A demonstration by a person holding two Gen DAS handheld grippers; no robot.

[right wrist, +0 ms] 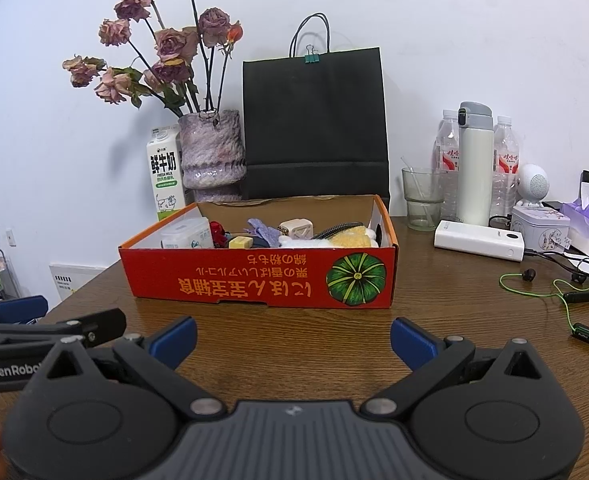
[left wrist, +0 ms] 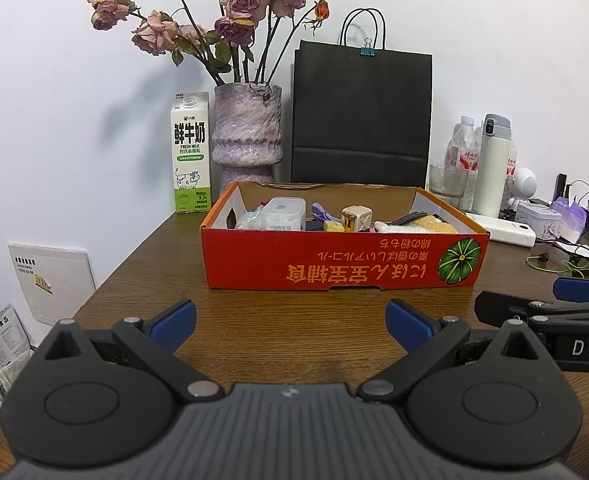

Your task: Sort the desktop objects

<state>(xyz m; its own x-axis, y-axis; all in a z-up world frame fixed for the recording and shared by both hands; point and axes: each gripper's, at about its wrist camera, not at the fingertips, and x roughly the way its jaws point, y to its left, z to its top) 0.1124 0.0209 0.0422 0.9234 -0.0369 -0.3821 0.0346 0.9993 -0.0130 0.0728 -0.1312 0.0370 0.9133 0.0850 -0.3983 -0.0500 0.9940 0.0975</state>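
Left wrist view: left gripper (left wrist: pixel 290 326) and right gripper (right wrist: pixel 293 338) both spread, empty; approach red box (left wrist: pixel 340 258), frame centre, squarely from above.

one red box (left wrist: pixel 334 264), two water bottles (right wrist: pixel 504 160)

glossy red cardboard box (left wrist: pixel 334 264); wood-grain table (left wrist: pixel 294 320); matt black paper bag (left wrist: pixel 362 116)

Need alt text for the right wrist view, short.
Open right gripper hovers over a wooden table, facing a red cardboard box of small items. Behind: black paper bag, vase of dried roses, milk carton.
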